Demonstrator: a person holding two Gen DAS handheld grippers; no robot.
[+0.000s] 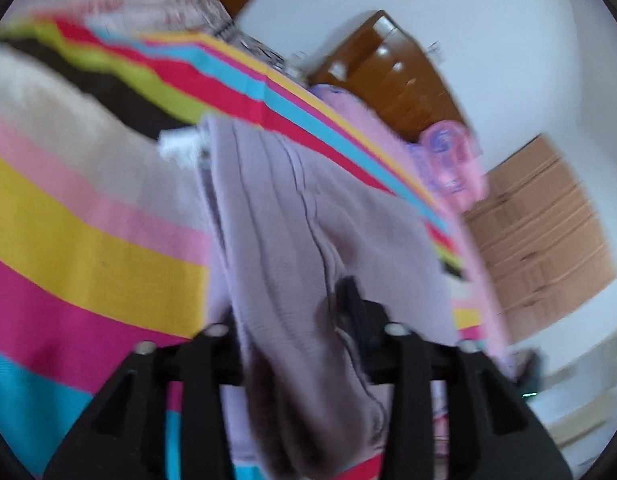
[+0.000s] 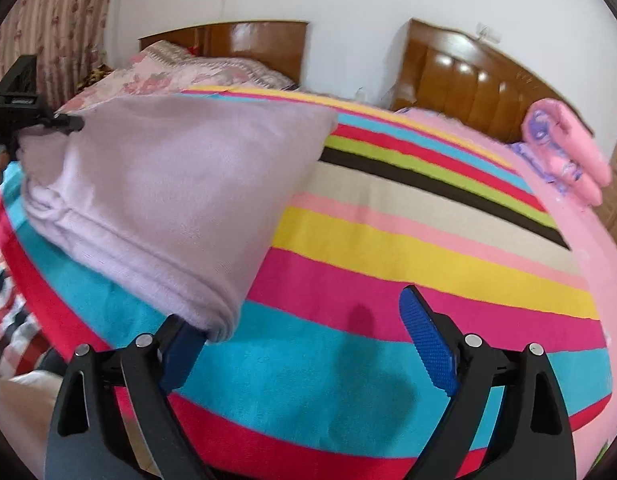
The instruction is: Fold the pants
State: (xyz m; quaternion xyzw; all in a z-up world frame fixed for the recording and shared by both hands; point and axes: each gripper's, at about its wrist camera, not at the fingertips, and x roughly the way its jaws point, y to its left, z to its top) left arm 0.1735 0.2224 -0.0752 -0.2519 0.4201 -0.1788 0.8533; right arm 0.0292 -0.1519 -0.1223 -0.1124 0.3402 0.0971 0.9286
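Pants lying folded at ten o'clock on bedspread, clamped by left gripper; right gripper gaping, empty. Possibly dragging the fold undone through one-sided pulling.

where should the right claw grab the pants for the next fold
Probably the rounded folded corner of the pants, right beside the open right claw. That corner lies low on the striped blanket. Slide in from the right, one finger underneath. The left claw holds the far edge.
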